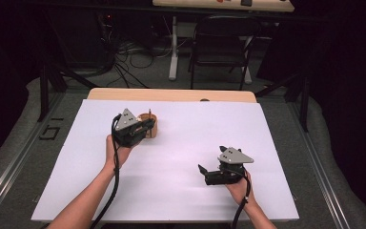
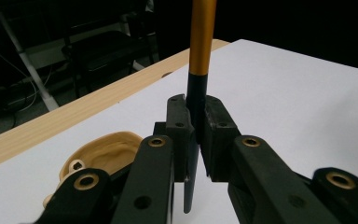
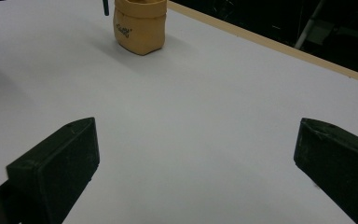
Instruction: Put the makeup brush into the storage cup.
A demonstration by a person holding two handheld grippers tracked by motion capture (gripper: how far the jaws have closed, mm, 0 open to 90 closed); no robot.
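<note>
While the high view is read first, the left gripper (image 1: 140,128) is seen at the far left of the white sheet (image 1: 181,191), held just beside a small tan pouch (image 1: 151,125) that stands upright there. A thin stick is seen rising above the pouch rim, though it is too small in this view for the grip to be judged. The right gripper (image 1: 208,174) is held well apart, near the right of the sheet, with its jaws spread and nothing between them.

In the left gripper view, the 2 jaws are seen pressed onto a pen (image 2: 196,88), gripped at its dark lower section, with the orange barrel running upright above them and the dark tip pointing down below the pads. The open mouth of the pouch (image 2: 103,151) is seen lower and to the left of the tip, close but not under it. The long axis of the pen is judged close to upright, so the coming move is judged to turn on a short sideways shift toward the pouch mouth before any lowering.

In the right gripper view, the 2 jaws are seen wide apart and empty, and the pouch (image 3: 140,25) is seen far off at the upper left. The left hand is therefore the nearer 1 to the pouch.
</note>
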